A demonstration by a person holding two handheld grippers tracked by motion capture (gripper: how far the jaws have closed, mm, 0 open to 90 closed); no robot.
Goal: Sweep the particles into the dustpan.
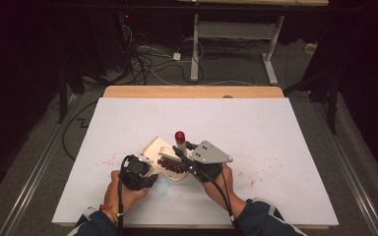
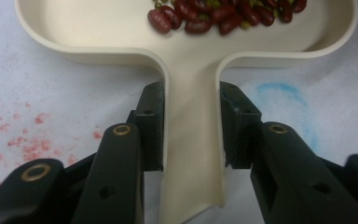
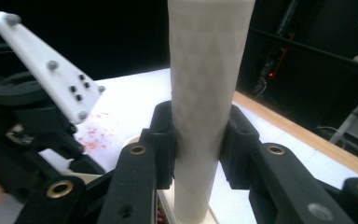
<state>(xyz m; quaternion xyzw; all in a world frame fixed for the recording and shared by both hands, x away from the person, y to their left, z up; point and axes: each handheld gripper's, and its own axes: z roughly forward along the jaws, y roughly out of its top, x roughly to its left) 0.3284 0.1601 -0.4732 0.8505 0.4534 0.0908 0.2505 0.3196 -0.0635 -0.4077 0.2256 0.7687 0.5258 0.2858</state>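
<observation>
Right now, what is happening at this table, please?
A person works with a claw in each hand. The left claw is shut on the handle of a cream dish that holds red beans. The right claw is shut on a pale tube, held upright over the dish. Red stains mark the white table cover.

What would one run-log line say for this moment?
left gripper: shut on tray handle | right gripper: shut on white tube | beans: in tray
</observation>
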